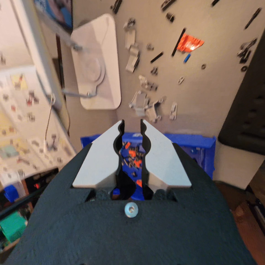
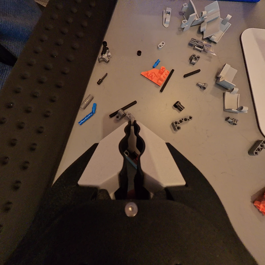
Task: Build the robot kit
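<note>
Right tongs [image 2: 132, 121] pinch a small grey plastic connector [image 2: 130, 115] at the tips, just above the matte grey counter [image 2: 157, 143]. Left tongs [image 1: 132, 121] spread, empty, over a blue bin [image 1: 193, 141] of orange and dark bits. Farther: black ribbed axle [image 2: 123, 108], orange wedge plate [image 2: 155, 76], white glossy tray [image 1: 99, 60].
</note>
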